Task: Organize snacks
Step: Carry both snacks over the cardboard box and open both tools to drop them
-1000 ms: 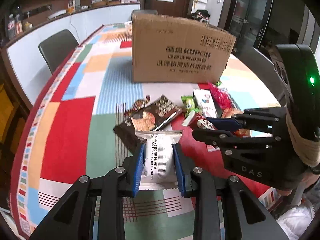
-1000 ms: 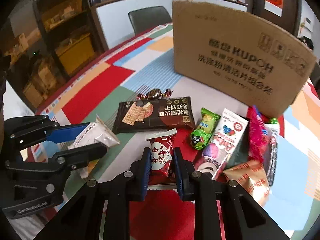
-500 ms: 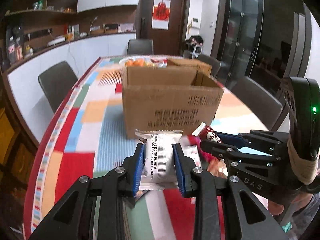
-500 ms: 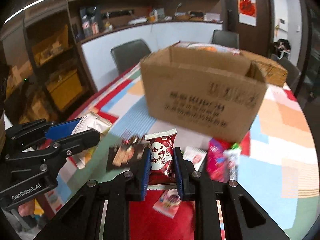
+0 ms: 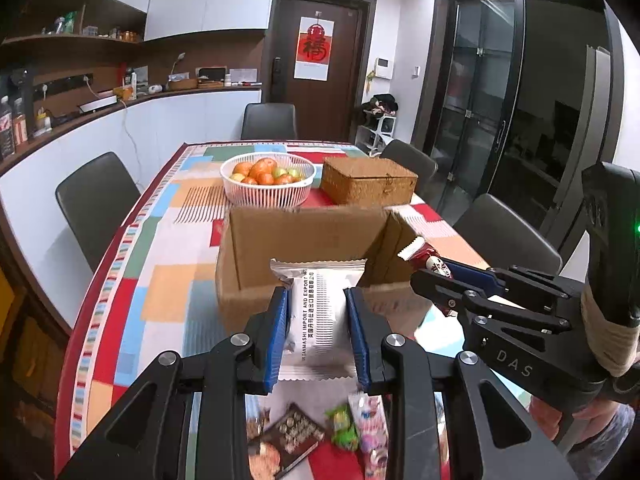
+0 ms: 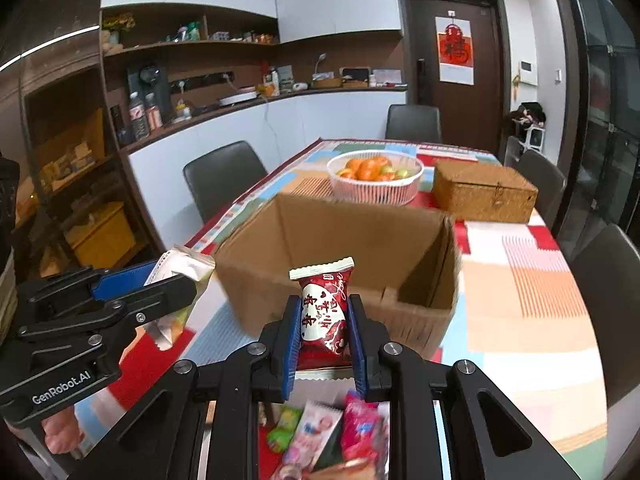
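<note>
The left gripper [image 5: 318, 330] is clamped on one white packet [image 5: 318, 312], and the right gripper [image 6: 324, 334] is clamped on one red candy packet [image 6: 325, 316]. Both packets hang in the air just before the one open cardboard box [image 6: 360, 240], probably to be dropped in. Several more snacks [image 6: 320, 432] lie on the table [image 6: 520, 280] below; their number is unclear.

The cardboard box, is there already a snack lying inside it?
No, in the right wrist view the cardboard box shows only bare brown walls and floor inside.
</note>
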`<state>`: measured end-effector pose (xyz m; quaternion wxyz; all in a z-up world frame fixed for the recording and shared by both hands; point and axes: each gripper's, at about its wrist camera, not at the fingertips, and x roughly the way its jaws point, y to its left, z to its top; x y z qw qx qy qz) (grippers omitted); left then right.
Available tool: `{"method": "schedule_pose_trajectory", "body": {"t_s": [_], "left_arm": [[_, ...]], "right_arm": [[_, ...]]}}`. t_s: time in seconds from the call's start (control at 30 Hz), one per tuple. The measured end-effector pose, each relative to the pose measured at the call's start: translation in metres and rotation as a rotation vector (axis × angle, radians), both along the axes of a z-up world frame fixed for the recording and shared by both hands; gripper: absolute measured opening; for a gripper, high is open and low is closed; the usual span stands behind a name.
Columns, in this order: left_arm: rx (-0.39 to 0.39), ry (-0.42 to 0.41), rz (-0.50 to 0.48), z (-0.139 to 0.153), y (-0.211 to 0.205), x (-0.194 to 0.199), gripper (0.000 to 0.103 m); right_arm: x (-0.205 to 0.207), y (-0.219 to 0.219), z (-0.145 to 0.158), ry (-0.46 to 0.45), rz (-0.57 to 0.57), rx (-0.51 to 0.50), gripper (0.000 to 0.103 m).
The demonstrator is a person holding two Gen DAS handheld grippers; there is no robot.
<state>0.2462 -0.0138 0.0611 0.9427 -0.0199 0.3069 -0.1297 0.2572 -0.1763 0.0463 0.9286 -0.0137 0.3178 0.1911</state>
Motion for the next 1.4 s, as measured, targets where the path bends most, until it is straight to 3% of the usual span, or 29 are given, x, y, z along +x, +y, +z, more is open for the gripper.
{"method": "schedule_pose_trajectory", "body": {"t_s": [0.3, 0.7, 0.77, 0.83, 0.87, 0.93, 1.4], "left_arm": [[0.001, 0.031, -0.009, 0.011, -0.005, 0.055, 0.03], [0.009, 0.126, -0.013, -0.01, -0.008, 0.113, 0.03], [0.02, 0.129, 0.0, -0.011, -0.008, 0.116, 0.036], [0.026, 0.125, -0.006, -0.01, -0.009, 0.113, 0.044], [0.036, 0.114, -0.006, -0.009, -0.009, 0.109, 0.048], [0.061, 0.091, -0.004, -0.007, -0.01, 0.101, 0.051], [0.102, -0.032, -0.028, 0.012, -0.016, 0.01, 0.058]], "right_arm": [[0.053, -0.002, 0.009, 0.011, -0.02, 0.015, 0.023], [0.096, -0.003, -0.009, 0.082, -0.05, -0.002, 0.023], [0.101, -0.005, -0.011, 0.091, -0.058, -0.005, 0.024], [0.104, -0.005, -0.012, 0.096, -0.064, -0.011, 0.028], [0.103, -0.005, -0.012, 0.099, -0.069, -0.016, 0.04], [0.099, -0.008, -0.01, 0.087, -0.088, -0.008, 0.048], [0.025, -0.014, 0.009, -0.001, -0.056, -0.044, 0.049]]}}
